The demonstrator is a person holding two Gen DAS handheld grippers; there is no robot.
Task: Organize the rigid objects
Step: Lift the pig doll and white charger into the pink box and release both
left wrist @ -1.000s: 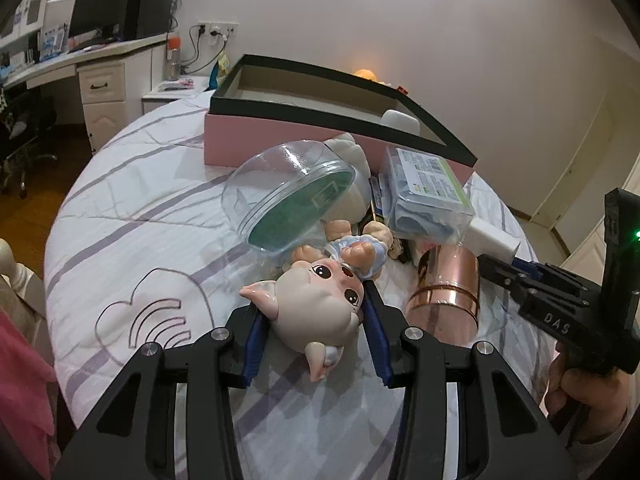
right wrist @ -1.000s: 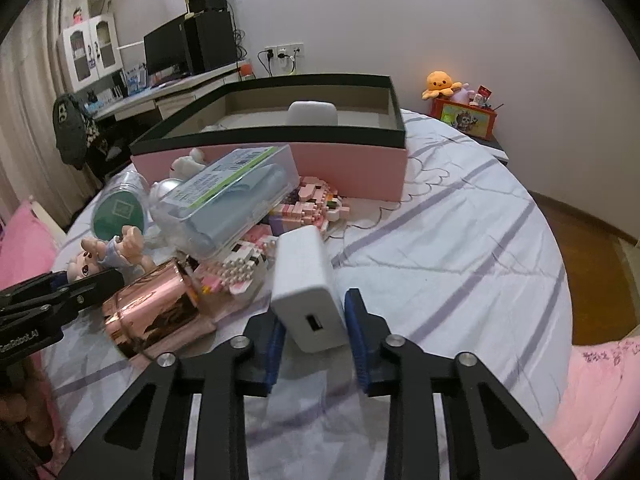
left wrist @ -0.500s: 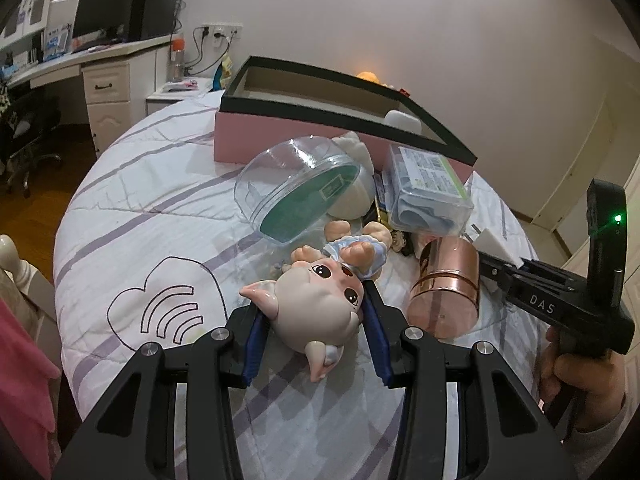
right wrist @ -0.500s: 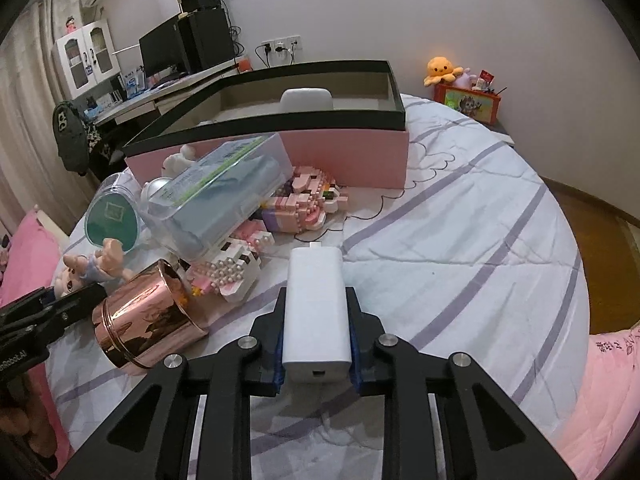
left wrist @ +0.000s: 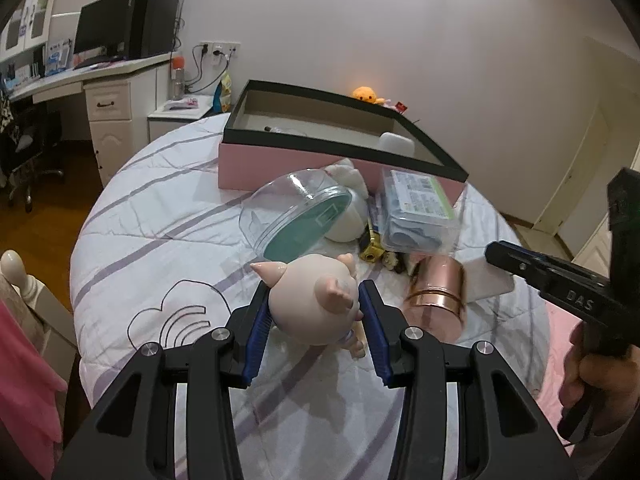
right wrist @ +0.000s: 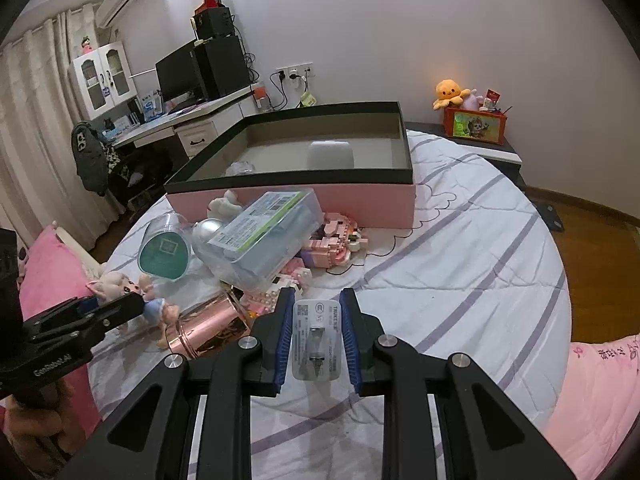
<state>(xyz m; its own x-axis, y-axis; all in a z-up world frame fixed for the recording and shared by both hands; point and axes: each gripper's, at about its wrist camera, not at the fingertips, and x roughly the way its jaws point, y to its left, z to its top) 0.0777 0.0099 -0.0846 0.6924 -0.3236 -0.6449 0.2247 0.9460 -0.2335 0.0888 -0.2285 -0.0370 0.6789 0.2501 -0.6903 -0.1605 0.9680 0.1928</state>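
Charger (right wrist: 317,340) label: "TRUKE"; tool (left wrist: 576,304): "DAS"

White walls (right wrist: 400,20), wooden floor (right wrist: 592,232), corner desk (left wrist: 60,80).

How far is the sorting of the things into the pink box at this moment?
Done: a white case already lies in the pink box. In hand: the left gripper clamps a pig doll, and the right gripper clamps a white charger. Left on the bed: the clear round tub, the plastic case, the copper cup and the pink block toys.
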